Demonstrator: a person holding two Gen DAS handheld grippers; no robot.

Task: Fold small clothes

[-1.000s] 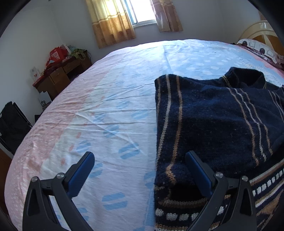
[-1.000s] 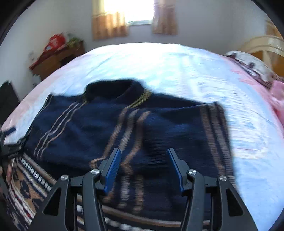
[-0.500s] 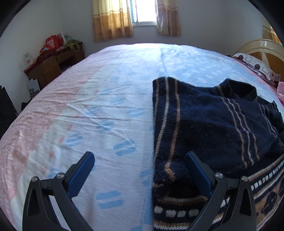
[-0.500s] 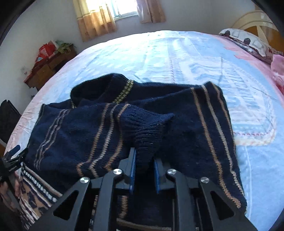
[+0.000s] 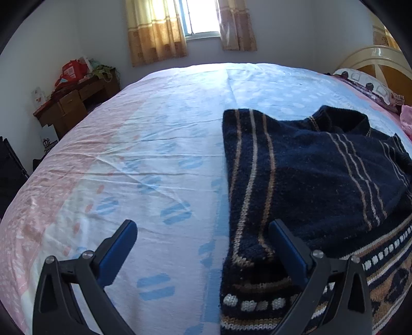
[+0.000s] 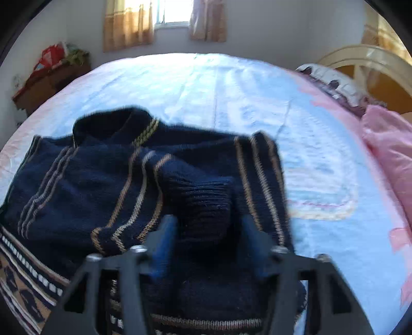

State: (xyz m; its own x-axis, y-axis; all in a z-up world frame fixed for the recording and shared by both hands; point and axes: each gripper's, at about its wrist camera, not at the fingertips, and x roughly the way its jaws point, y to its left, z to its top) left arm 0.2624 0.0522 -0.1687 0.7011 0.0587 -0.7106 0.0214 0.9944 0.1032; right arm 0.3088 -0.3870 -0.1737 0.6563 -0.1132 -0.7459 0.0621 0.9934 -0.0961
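Spread on pale patterned bedsheet [image 5: 159,144], the thick navy knitted sweater with tan stripes [image 5: 309,175] looks soft, floppy and best pinched at its ribbed cuff [image 6: 206,203], which sits loose between the jaws of the right gripper [image 6: 206,232] that have just been opening, while the left gripper [image 5: 203,239] hangs released over the sweater's edge.

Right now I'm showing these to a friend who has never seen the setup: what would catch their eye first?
The dark navy sweater with tan stripes, lying rumpled on the pale bed sheet. Next, its ribbed cuff lying between the jaws of the right gripper, which have just been opening. Behind the bed, the sunlit window with tan curtains.
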